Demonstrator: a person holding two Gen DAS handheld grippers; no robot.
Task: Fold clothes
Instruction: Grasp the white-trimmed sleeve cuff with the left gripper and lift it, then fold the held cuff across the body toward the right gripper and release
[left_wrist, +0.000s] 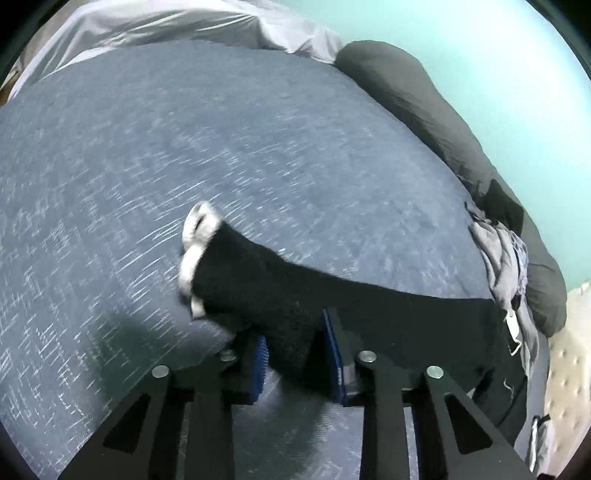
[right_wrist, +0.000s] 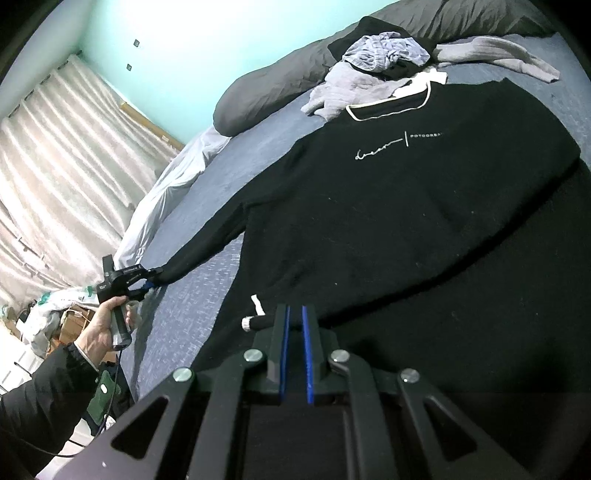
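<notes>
A black sweater (right_wrist: 406, 221) with a white-trimmed collar and small white lettering lies flat on the blue bed cover (right_wrist: 192, 295). Its sleeve (left_wrist: 258, 280) is stretched out sideways and ends in a white cuff (left_wrist: 195, 251). My left gripper (left_wrist: 297, 350) is shut on that sleeve, black fabric filling the gap between the blue pads. The right wrist view shows the same gripper (right_wrist: 153, 281) held by a hand (right_wrist: 103, 328) at the sleeve's end. My right gripper (right_wrist: 294, 321) is shut at the sweater's lower edge, beside a small white-tipped piece of fabric (right_wrist: 251, 322).
A pile of grey and patterned clothes (right_wrist: 369, 74) lies above the sweater's collar, against a long dark grey bolster (right_wrist: 266, 92). White bedding (right_wrist: 166, 192) is bunched along the bed's far side. A curtain (right_wrist: 66, 166) and floor clutter (right_wrist: 70, 321) lie beyond the bed.
</notes>
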